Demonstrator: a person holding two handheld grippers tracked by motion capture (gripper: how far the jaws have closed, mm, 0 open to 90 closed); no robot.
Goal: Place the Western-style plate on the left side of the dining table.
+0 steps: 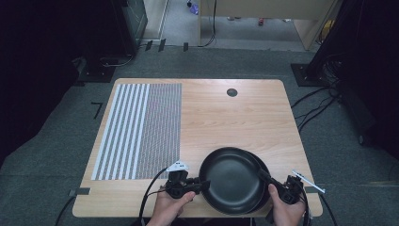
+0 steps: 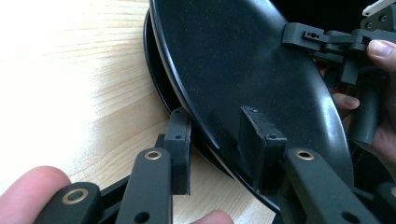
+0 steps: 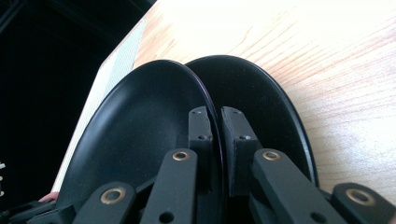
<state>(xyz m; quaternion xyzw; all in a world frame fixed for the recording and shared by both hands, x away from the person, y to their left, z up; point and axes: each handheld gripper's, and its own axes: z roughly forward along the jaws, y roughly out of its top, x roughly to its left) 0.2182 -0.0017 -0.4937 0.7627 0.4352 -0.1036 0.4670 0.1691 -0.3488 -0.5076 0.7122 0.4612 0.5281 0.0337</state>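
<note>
Plates, two black ones, sat stacked at the near edge of the wooden worktop (image 1: pixel 226 117). Upper plate (image 1: pixel 230 176) was tilted off the lower plate (image 3: pixel 261 93), its rim pinched by the left gripper (image 1: pixel 200 185) and by the right gripper (image 1: pixel 264 176), jaws closed on it. Striped mat (image 1: pixel 139 129) lay well apart, far left.

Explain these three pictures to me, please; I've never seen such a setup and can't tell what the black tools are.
A person sits at a wooden table holding a hand-operated two-jaw gripper in each hand. The high view looks down from above; each of the other two comes from a camera riding on one gripper. Two black plates sit stacked near the person. The left gripper and right gripper each clamp the rim of the upper plate from opposite sides; the lower plate peeks out beneath. A striped and checked mat lies on the table's left part.
</note>
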